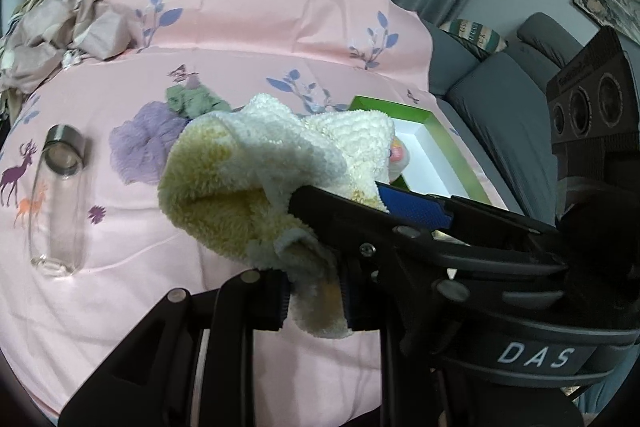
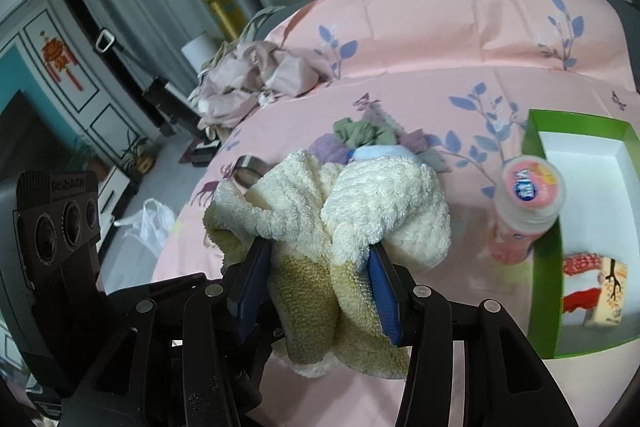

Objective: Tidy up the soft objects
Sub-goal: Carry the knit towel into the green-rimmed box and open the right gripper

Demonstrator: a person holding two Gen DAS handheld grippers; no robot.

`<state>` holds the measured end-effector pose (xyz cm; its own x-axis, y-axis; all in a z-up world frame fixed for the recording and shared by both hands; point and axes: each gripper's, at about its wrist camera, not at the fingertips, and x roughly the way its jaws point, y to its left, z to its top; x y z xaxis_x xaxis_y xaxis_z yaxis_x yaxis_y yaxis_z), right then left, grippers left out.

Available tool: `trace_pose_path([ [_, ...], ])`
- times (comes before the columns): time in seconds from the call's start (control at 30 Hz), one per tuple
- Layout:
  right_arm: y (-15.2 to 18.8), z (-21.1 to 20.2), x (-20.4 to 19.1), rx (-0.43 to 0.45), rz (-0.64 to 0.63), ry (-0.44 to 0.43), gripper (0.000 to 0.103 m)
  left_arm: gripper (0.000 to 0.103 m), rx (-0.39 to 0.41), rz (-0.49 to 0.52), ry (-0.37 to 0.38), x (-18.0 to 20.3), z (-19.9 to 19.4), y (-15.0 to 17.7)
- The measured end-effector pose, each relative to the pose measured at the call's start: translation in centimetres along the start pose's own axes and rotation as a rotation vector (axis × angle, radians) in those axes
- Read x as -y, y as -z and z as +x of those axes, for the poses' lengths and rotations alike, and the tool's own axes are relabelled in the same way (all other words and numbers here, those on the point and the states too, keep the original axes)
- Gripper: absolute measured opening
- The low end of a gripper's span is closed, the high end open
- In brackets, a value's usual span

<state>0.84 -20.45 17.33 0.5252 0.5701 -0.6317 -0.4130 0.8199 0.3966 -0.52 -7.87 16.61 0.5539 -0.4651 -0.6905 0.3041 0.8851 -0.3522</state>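
Observation:
A fluffy cream and yellow towel (image 1: 256,179) hangs bunched above the pink bedsheet (image 1: 248,39), held by both grippers. My left gripper (image 1: 314,303) is shut on its lower corner at the bottom of the left wrist view. My right gripper (image 2: 320,267) is shut on a thick fold, with its blue pads (image 2: 384,291) pressing the pile from both sides. In the left wrist view the right gripper (image 1: 340,195) reaches in from the right. A purple mesh loofah (image 1: 144,147) and a crumpled green cloth (image 1: 192,103) lie on the sheet behind the towel.
A clear glass bottle (image 1: 60,195) with a metal cap lies at the left. A green box (image 2: 540,227) with a white inside holds a small carton (image 2: 592,291). A pink bottle (image 2: 524,211) stands beside it. Rumpled pinkish clothes (image 2: 256,79) are piled at the far left.

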Motion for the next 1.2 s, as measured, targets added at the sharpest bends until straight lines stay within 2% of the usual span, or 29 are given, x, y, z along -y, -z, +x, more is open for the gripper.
trace_pose_path([
  [0.33, -0.1, -3.9, 3.9, 0.097, 0.054, 0.059, 0.050, 0.016, 0.009, 0.096, 0.073, 4.5, 2.0, -1.5],
  [0.43, 0.0, -5.3, 5.9, 0.130, 0.097, 0.098, 0.050, 0.017, -0.002, 0.143, 0.108, 6.5, 3.4, -2.2],
  [0.67, 0.7, -8.4, 11.7, 0.225, 0.256, 0.107, 0.050, 0.017, -0.036, 0.227, 0.186, 11.5, 6.6, -3.8],
  [0.77, 1.2, -9.9, 13.7, 0.279, 0.316, 0.107, 0.050, 0.017, -0.041, 0.283, 0.188, 13.6, 7.7, -4.3],
  [0.9, 1.1, -10.9, 16.1, 0.342, 0.365, 0.111, 0.050, 0.018, -0.053, 0.303, 0.210, 15.1, 9.2, -5.3],
  [1.03, 1.1, -10.9, 18.7, 0.359, 0.427, 0.091, 0.050, 0.018, -0.079, 0.318, 0.206, 16.1, 11.3, -5.8],
  [1.17, 1.1, -10.2, 20.6, 0.355, 0.485, 0.125, 0.045, 0.019, -0.113, 0.310, 0.192, 16.5, 13.8, -6.0],
  [1.2, 1.2, -10.0, 21.0, 0.352, 0.501, 0.128, 0.041, 0.019, -0.123, 0.319, 0.179, 16.7, 14.5, -5.9],
])
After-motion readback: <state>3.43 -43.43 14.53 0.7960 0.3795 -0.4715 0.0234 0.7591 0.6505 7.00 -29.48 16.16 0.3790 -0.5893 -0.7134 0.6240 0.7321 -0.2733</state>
